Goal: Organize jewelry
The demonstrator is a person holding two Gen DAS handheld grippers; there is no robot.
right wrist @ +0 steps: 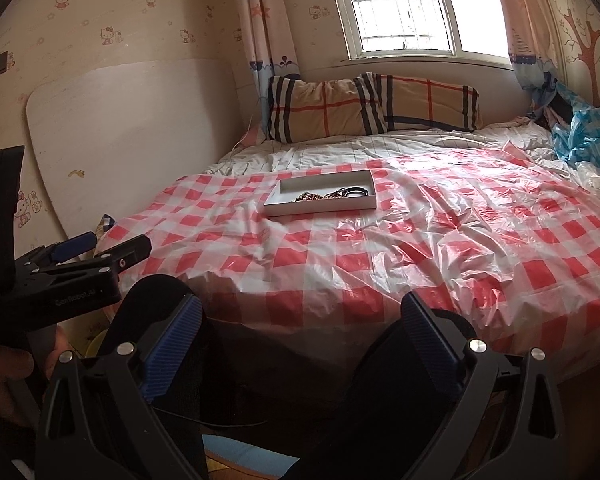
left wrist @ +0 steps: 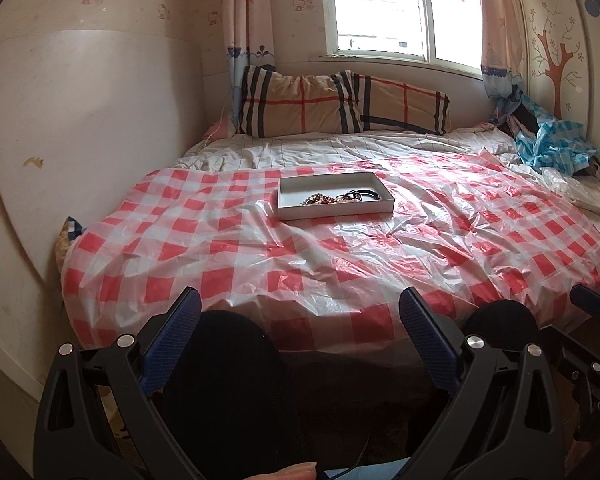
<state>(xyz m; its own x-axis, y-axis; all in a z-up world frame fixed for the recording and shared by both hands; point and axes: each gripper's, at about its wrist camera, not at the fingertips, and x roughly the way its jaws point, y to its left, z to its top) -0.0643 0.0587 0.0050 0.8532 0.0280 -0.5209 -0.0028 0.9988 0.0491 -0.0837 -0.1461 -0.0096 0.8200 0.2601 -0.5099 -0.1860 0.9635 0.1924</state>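
Tongs (left wrist: 300,332) (right wrist: 302,336) low (jaws spread), level.

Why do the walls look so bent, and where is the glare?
Left wrist view: the fisheye lens bows the walls; the window is blown out white. Right wrist view: daylight glints off the crinkled checked plastic sheet; the white tray stays readable.

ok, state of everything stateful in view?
left gripper: open, empty, short of the bed
right gripper: open, empty, short of the bed
tray: lidless, flat on the checked sheet
beads: heaped in the tray
black band: in the tray, by the beads
curtains: drawn open
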